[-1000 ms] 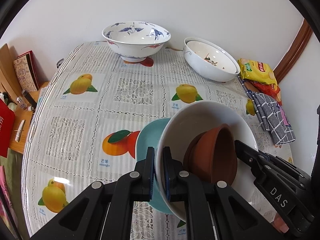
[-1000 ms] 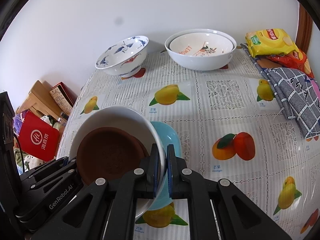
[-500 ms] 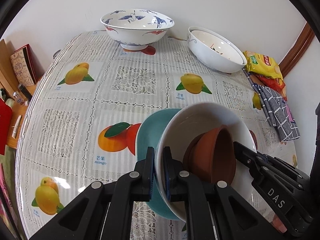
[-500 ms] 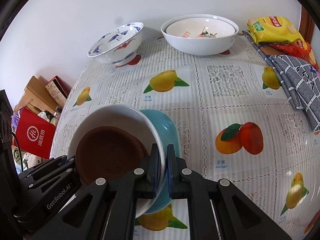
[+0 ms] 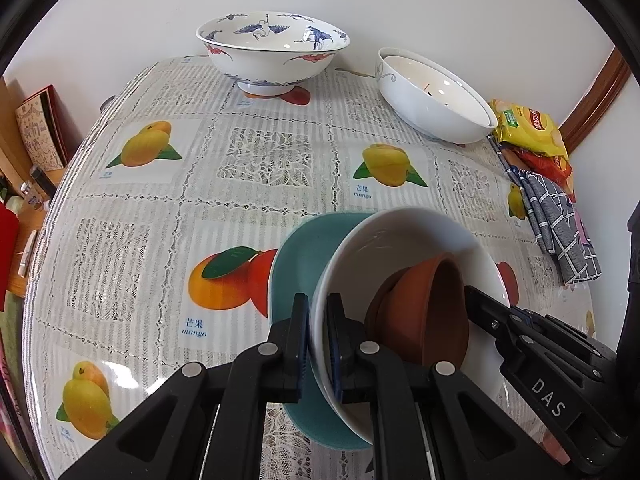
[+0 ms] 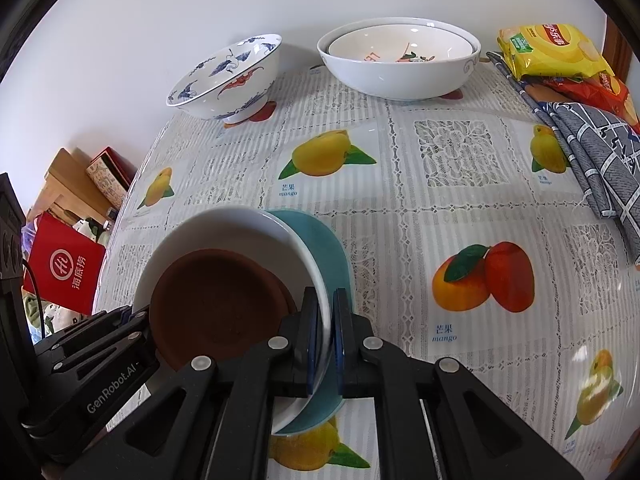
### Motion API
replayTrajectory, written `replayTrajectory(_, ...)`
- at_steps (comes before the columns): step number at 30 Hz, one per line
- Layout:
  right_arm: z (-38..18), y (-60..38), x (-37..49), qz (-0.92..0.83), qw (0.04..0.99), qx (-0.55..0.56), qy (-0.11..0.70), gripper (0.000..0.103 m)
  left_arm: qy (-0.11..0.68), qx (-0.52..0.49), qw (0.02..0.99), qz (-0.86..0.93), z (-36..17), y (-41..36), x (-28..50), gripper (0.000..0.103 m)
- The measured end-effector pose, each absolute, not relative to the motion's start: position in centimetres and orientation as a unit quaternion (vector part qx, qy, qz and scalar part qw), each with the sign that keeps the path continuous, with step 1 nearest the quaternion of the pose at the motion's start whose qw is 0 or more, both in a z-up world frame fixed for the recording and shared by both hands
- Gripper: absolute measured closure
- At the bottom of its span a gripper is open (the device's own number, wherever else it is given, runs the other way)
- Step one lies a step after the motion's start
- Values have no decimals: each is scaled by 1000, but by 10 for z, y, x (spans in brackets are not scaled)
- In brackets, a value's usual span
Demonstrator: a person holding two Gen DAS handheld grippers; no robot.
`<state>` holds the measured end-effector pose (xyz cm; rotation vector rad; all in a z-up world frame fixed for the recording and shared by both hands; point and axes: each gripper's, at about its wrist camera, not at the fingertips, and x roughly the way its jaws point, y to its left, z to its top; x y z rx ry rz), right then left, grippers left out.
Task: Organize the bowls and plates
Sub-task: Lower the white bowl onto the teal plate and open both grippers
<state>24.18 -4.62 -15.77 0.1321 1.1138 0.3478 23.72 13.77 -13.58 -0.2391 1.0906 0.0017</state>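
Note:
Both grippers hold one stack above the table: a teal plate [image 5: 298, 264] under a white bowl [image 5: 400, 236] with brown bowls [image 5: 432, 312] nested inside. My left gripper [image 5: 318, 316] is shut on the stack's near rim. My right gripper [image 6: 326, 312] is shut on the opposite rim, where the teal plate [image 6: 324, 248], white bowl [image 6: 224, 228] and brown bowls [image 6: 216, 304] also show. A blue-patterned crane bowl [image 5: 272, 48] stands at the back left; it also shows in the right wrist view [image 6: 228, 76]. Two nested white bowls [image 5: 432, 96] stand at the back right, also seen in the right wrist view [image 6: 400, 56].
The table [image 5: 160, 216] has a lace cloth with fruit prints. Snack packets [image 6: 552, 52] and a checked cloth [image 6: 600, 152] lie at the right edge. A red bag [image 6: 64, 264] and a box [image 6: 108, 180] sit beyond the left edge. A white wall stands behind.
Both grippers have moved forward with the stack toward the back of the table. The crane bowl and nested white bowls now look larger and nearer.

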Motion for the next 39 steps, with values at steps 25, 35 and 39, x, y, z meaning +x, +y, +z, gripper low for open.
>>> replayTrajectory(25,-161,-45,242,170,834,49,523,95,520,-127,844,-10,-139,143,238,90)
replayTrajectory(35,-158,-47,239,171,835,42,522,93,524,-119,844,-9,-138,141,236,88)
replayTrajectory(39,-156,-47,238,170,836,39,521,92,526,-119,842,-8,-137,140,234,87)
